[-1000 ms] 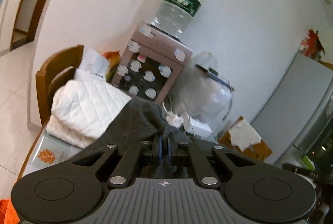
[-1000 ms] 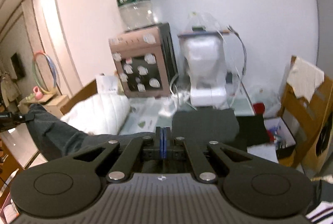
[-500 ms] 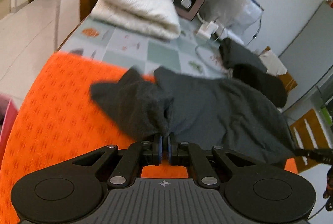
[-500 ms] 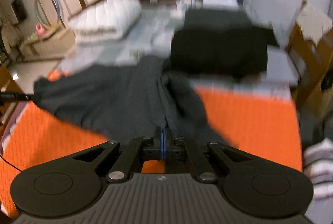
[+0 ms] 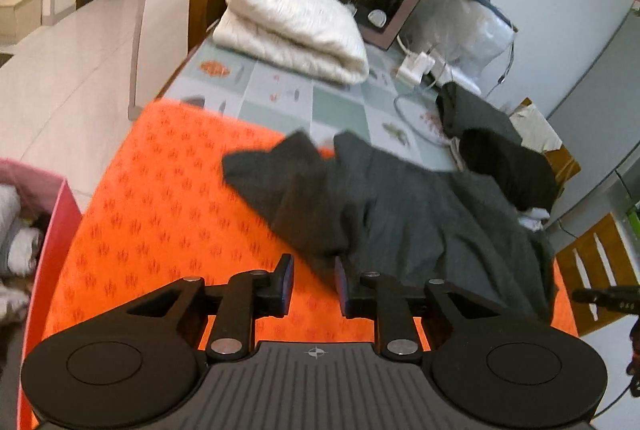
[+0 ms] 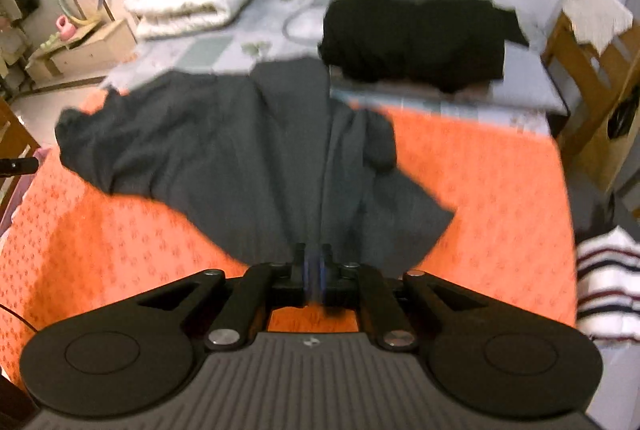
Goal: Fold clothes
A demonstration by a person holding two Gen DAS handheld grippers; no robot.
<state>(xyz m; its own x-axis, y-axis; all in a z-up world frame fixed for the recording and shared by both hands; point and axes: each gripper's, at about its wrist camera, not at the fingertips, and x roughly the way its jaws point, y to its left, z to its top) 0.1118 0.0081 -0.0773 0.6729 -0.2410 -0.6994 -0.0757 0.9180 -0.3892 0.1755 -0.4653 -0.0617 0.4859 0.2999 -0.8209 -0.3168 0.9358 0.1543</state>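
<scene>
Garment: the dark grey garment (image 5: pixel 400 214) is spread, unfolded, on the orange cloth (image 5: pixel 160 214) ahead of both fingers.
Left gripper (image 5: pixel 311 280): fingers spread, nothing gripped.
Right gripper (image 6: pixel 314 270): hem pinched.
Progress: folding judged not begun.

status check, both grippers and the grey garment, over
Left gripper open, off the cloth. Right gripper shut on grey garment hem. Garment spread rumpled on orange mat. Black folded pile beyond its far edge.
</scene>
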